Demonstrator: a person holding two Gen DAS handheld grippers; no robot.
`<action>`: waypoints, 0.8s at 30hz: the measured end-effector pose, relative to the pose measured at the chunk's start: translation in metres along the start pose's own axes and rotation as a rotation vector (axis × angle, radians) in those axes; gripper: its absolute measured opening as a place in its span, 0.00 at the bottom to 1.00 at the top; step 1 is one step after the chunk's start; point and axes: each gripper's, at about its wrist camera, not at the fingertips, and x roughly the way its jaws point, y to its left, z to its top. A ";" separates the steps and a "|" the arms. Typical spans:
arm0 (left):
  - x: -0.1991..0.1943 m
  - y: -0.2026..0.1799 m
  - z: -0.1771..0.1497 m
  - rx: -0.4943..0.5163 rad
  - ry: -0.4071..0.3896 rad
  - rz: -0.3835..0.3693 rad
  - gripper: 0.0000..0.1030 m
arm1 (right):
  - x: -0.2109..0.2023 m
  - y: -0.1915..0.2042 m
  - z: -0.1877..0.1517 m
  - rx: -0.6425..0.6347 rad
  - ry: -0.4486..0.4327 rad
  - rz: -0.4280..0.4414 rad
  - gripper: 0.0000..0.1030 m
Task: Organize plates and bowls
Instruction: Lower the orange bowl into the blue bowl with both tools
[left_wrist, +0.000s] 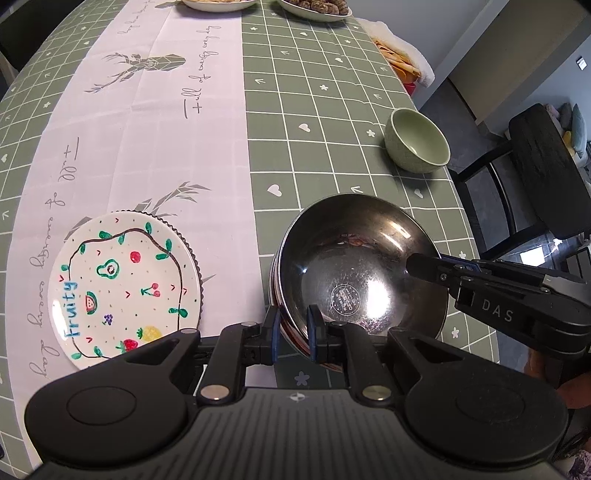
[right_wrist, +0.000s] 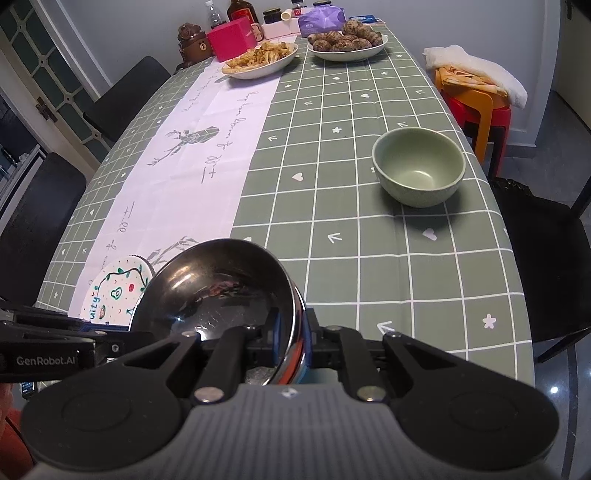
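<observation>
Here both grippers pinch one steel bowl (left_wrist: 354, 273) near the table's near edge. The left gripper (left_wrist: 293, 338) has its blue pads (left_wrist: 274, 339) closed over the bowl's near rim, one pad outside the wall and one inside. The right gripper (right_wrist: 291, 341) clamps the rim on the opposite side, again one finger inside and one outside (in the left view it reaches in from the right, its tip over the rim). In the left view the bowl appears to sit nested on another steel bowl, whose banded rim shows at its left side; in the right view it looks tilted, though I cannot tell whether it is lifted clear.

Just left of the bowl lies a painted plate (left_wrist: 125, 291) with fruit drawings and the word "fruity", resting on a dark fluted dish whose edge peeks out behind it. It lies on the white runner (left_wrist: 166, 122) of the green checked tablecloth (left_wrist: 325, 122).

A green bowl (right_wrist: 419, 170) stands upright and empty, well apart from the steel one, near the table's right edge. Two plates of food (right_wrist: 260, 61) sit at the far end.
</observation>
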 end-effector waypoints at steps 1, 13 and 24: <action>0.000 0.000 0.000 -0.001 0.000 0.000 0.16 | 0.000 0.000 0.000 0.000 -0.001 -0.001 0.12; -0.003 0.000 0.001 0.000 -0.014 -0.005 0.16 | -0.003 0.000 0.001 0.001 -0.014 0.022 0.17; -0.030 -0.005 0.014 0.019 -0.135 -0.012 0.19 | -0.018 -0.011 0.007 0.023 -0.082 0.021 0.18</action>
